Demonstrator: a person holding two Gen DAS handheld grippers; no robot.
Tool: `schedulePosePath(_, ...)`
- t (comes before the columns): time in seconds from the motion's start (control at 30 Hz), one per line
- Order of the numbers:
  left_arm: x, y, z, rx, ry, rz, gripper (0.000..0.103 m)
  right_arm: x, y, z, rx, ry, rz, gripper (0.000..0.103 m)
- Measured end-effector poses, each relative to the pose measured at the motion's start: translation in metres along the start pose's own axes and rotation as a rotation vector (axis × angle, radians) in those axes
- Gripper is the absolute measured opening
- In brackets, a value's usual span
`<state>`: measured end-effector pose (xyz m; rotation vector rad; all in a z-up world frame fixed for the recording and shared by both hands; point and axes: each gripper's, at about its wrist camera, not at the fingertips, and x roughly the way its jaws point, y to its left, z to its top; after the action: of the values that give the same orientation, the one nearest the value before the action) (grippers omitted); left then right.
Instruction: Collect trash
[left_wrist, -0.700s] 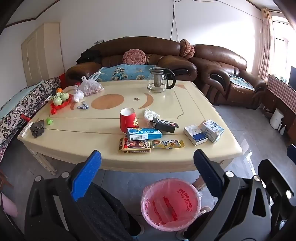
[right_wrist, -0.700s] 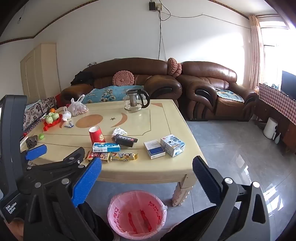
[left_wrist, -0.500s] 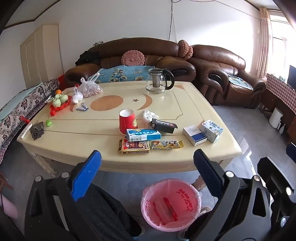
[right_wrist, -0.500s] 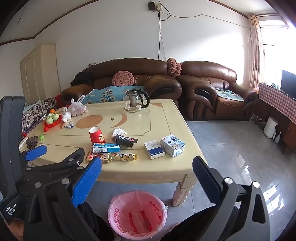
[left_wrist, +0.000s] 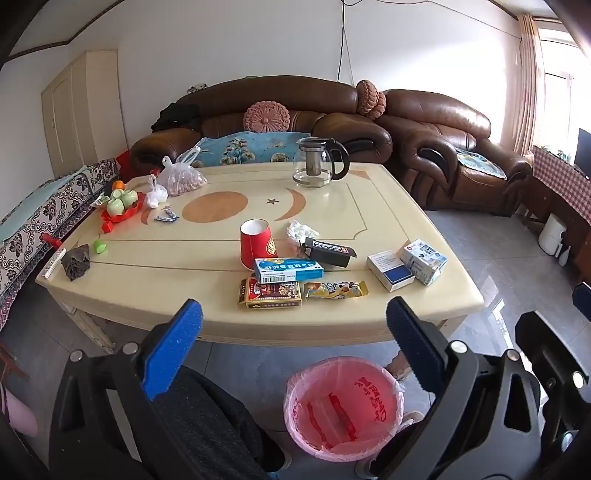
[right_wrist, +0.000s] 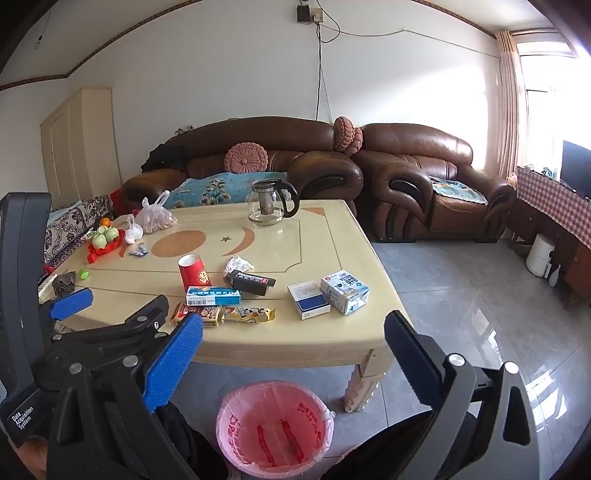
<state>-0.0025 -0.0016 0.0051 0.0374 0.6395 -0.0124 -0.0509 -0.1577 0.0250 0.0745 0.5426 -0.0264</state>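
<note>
Both our left gripper (left_wrist: 291, 325) and right gripper (right_wrist: 293, 338) gape empty. The near snack wrapper (left_wrist: 335, 290) looks light, crinkly, slippery; we'd pinch its middle.

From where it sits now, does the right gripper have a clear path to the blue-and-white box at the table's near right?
Probably yes. The right gripper is open and empty, and the blue-and-white box lies flat near the table edge with nothing in front; only the carton sits close beside it.

Brown leather sofas (left_wrist: 295, 114) behind cream table (left_wrist: 369, 206).
</note>
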Motion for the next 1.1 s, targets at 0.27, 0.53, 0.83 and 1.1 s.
schedulePosePath(0.27, 0.0013, 0.0001, 0.0003, -0.008, 0.001, 0.009, 0.098, 0.0008, -0.0003, 0.0001, 0.000, -0.002, 0.001, 0.096)
schedulePosePath(0.53, 0.0014, -0.0002, -0.0005, -0.004, 0.006, 0.005, 0.098, 0.0018, -0.0014, 0.0011, 0.002, 0.000, 0.003, 0.096)
schedulePosePath(0.83, 0.0012, 0.0008, -0.0003, -0.006, 0.004, 0.005, 0.098, 0.0026, 0.0022, 0.0006, 0.002, -0.001, 0.005, 0.096)
schedulePosePath(1.1, 0.0010, 0.0008, -0.0004, -0.006, 0.004, 0.004, 0.098, -0.0044, 0.0038, 0.0044, 0.001, -0.002, 0.009, 0.096)
